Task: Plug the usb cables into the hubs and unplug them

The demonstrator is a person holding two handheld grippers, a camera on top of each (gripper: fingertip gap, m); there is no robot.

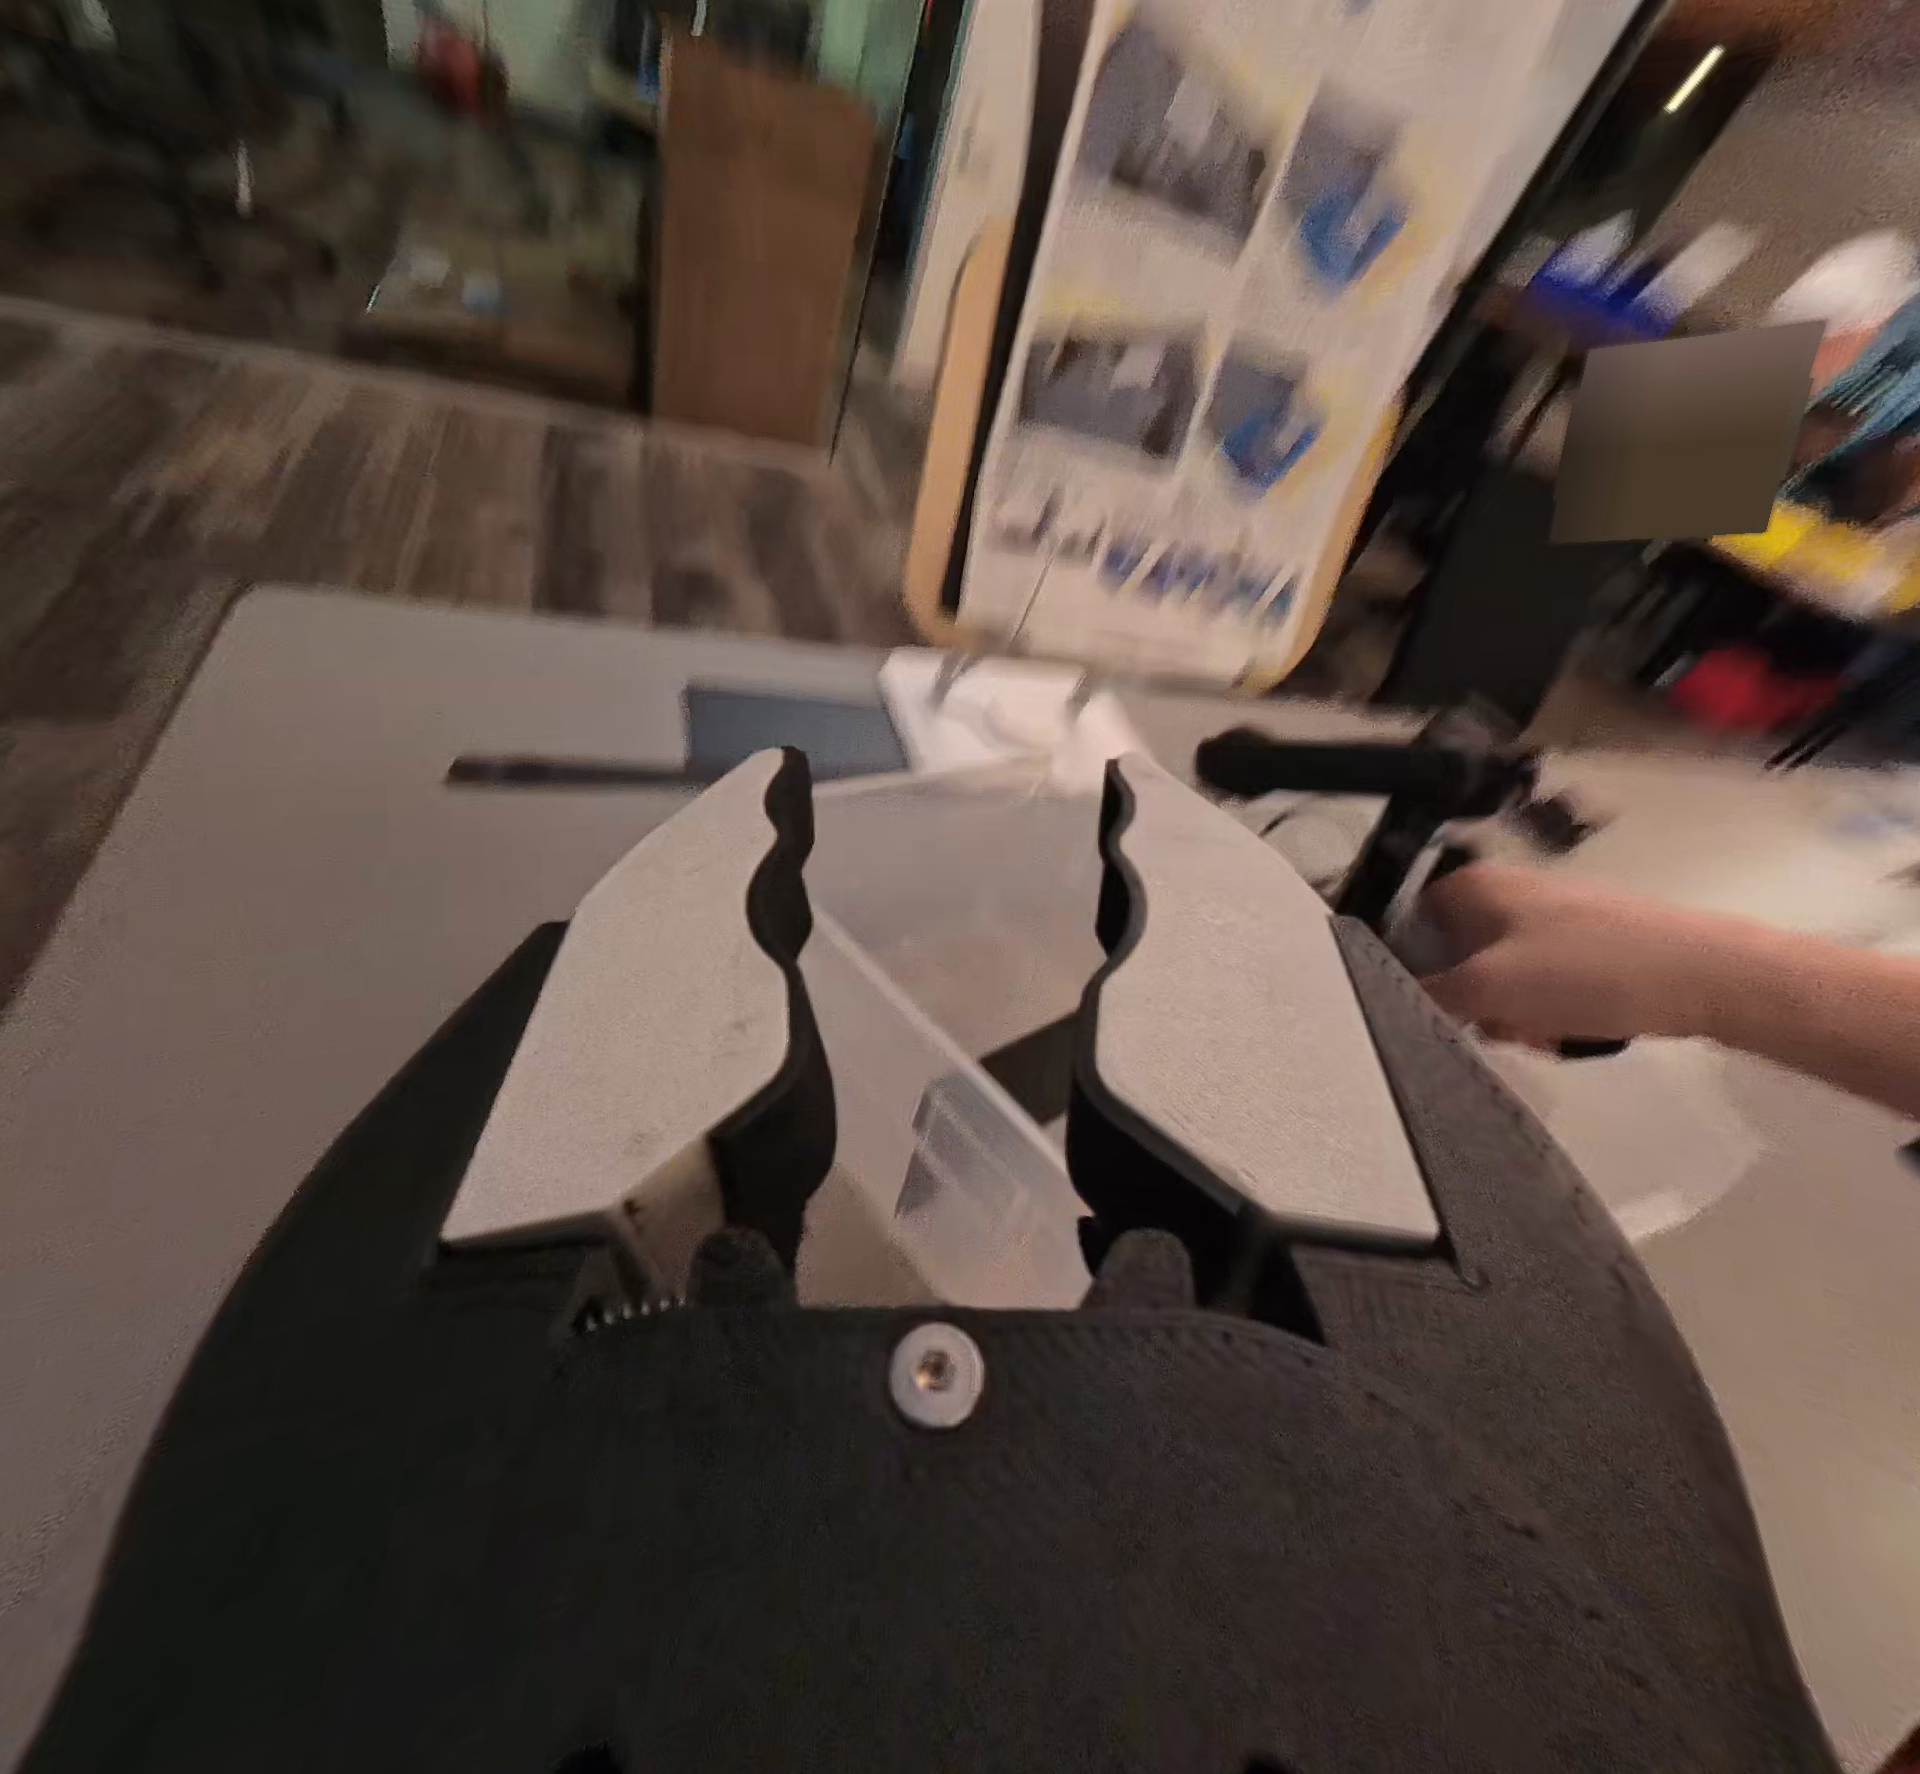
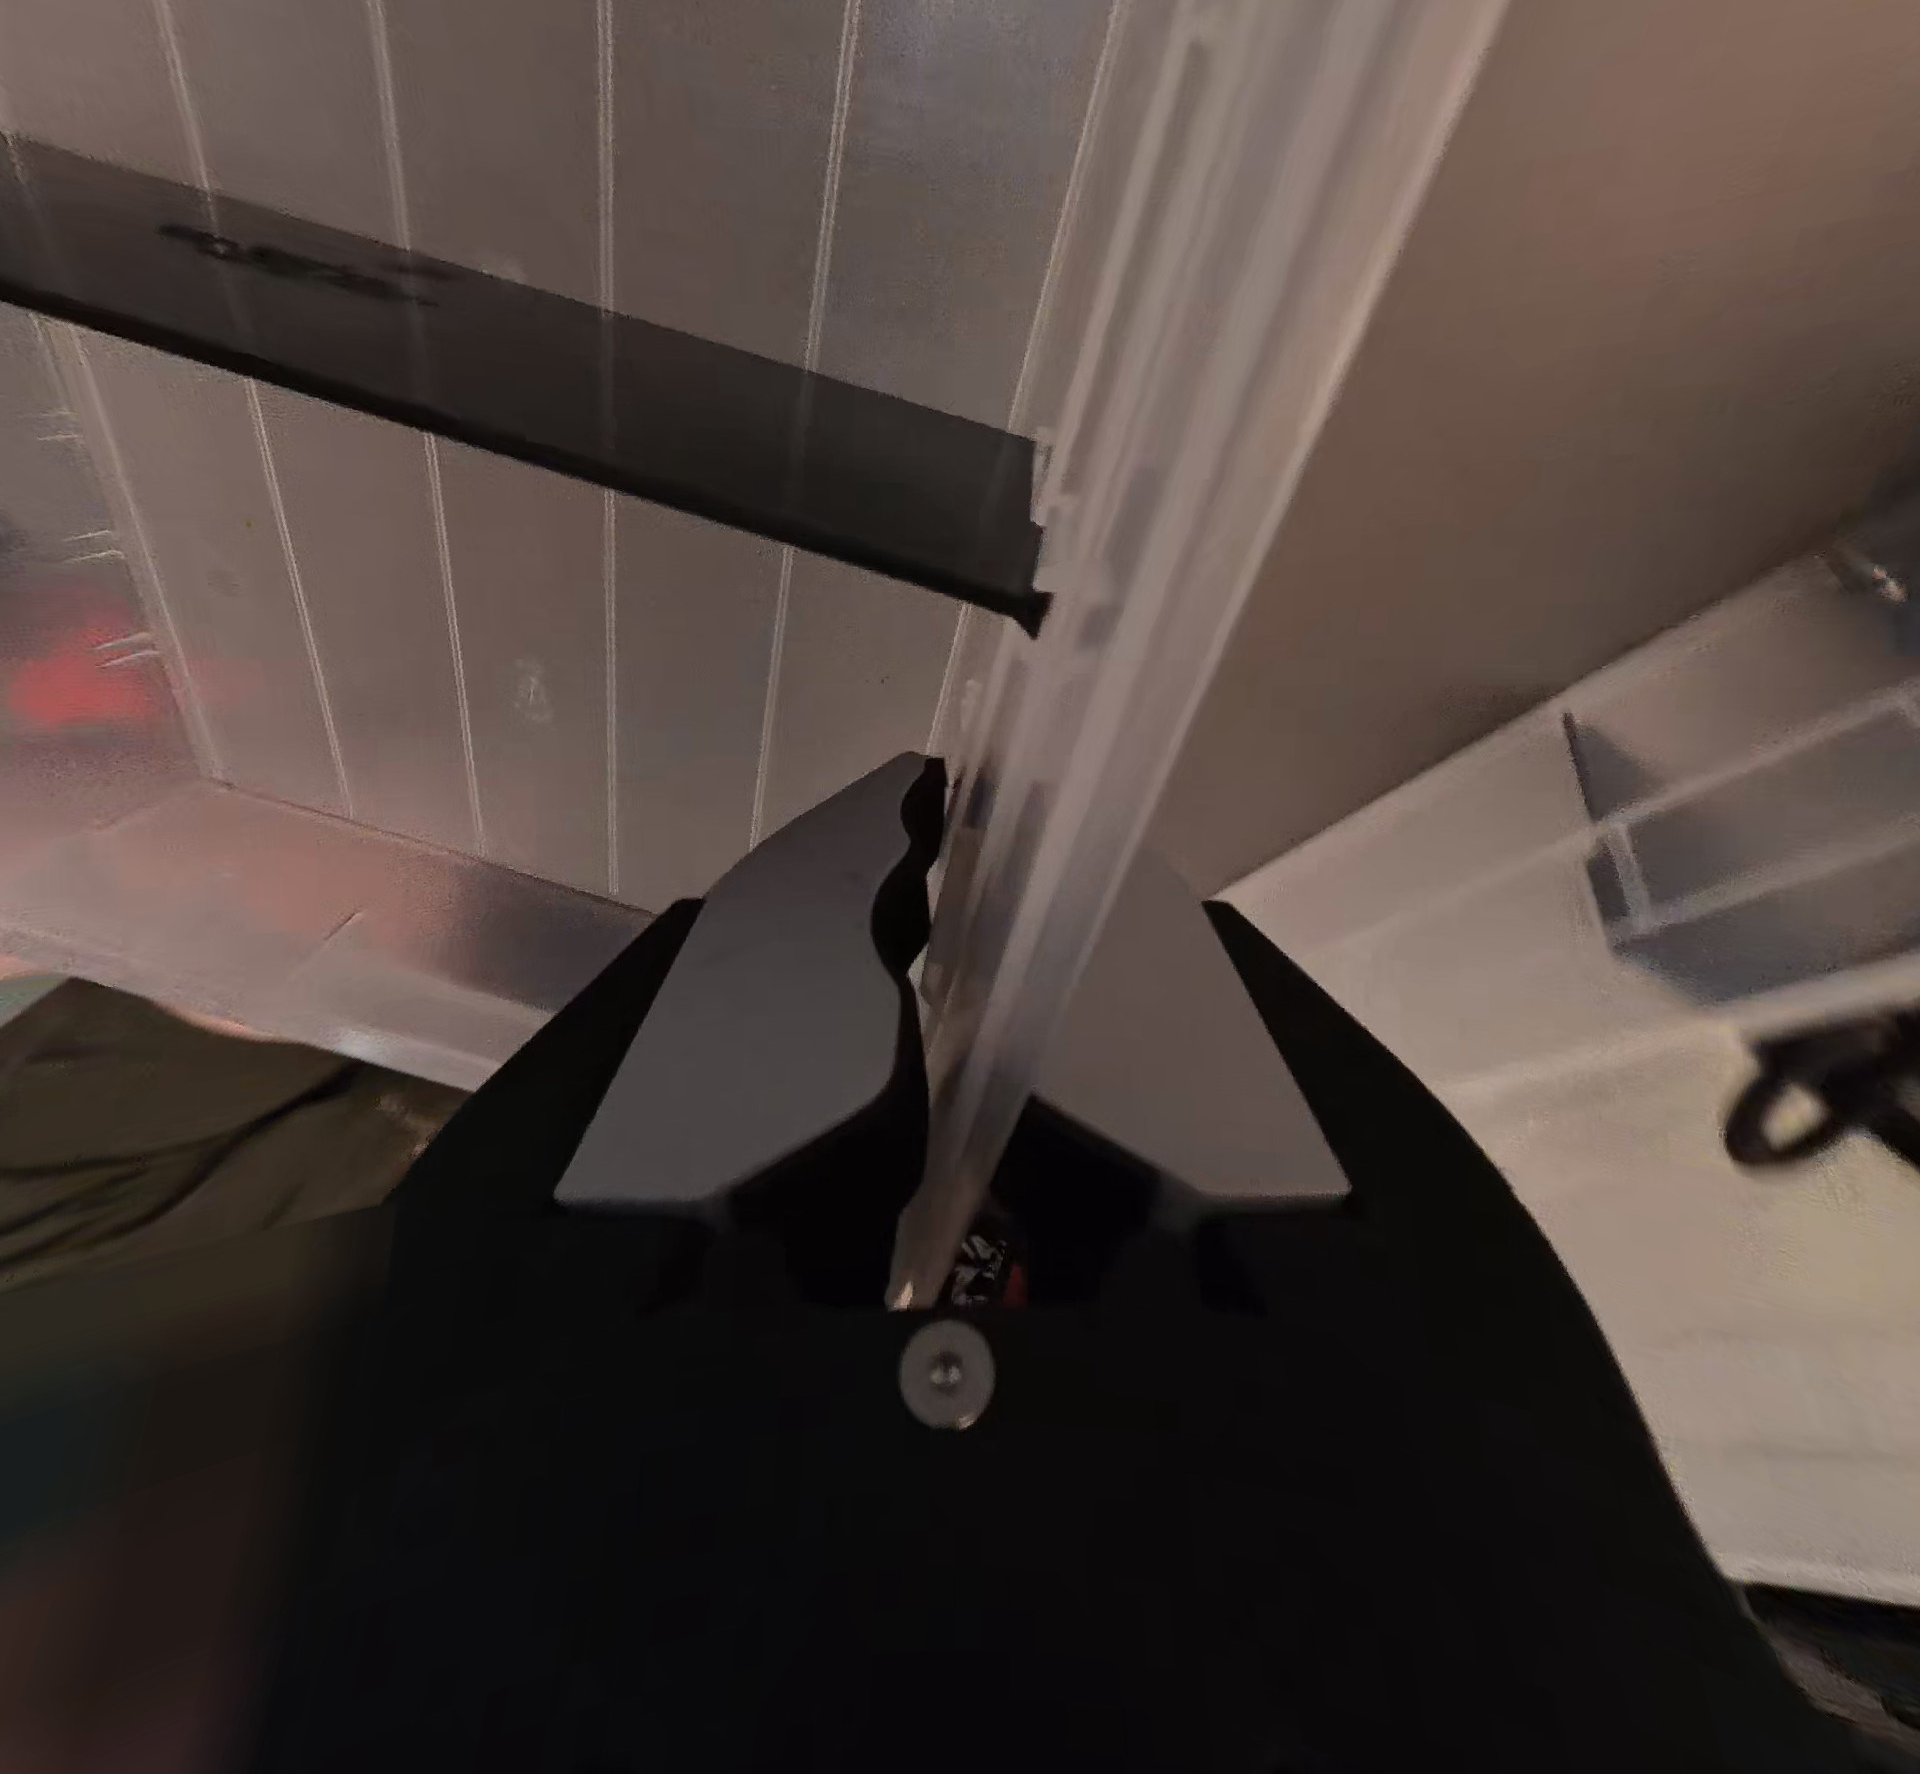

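Note:
My left gripper [image 1: 956, 768] is open, its fingers wide apart above a grey table [image 1: 312, 841]. A clear plastic panel [image 1: 935, 1101] runs slantwise below and between the fingers, and the pads do not press on it. My right gripper [image 2: 982, 789] is shut on the raised edge [image 2: 1195, 374] of a clear ribbed plastic lid [image 2: 520, 114]; the right finger is partly hidden behind that edge. A black strip [image 2: 623, 394] crosses the lid. I see no USB cable or hub clearly in either view.
A person's hand [image 1: 1610, 966] holds a black handle [image 1: 1351, 768] at the right. A blue-grey pad [image 1: 790, 727] and a white object [image 1: 997, 716] lie at the table's far side below a leaning picture board [image 1: 1195, 270]. A clear block [image 2: 1745, 831] and a black fitting [image 2: 1787, 1111] sit at the right. Left tips to right tips: about 30 cm.

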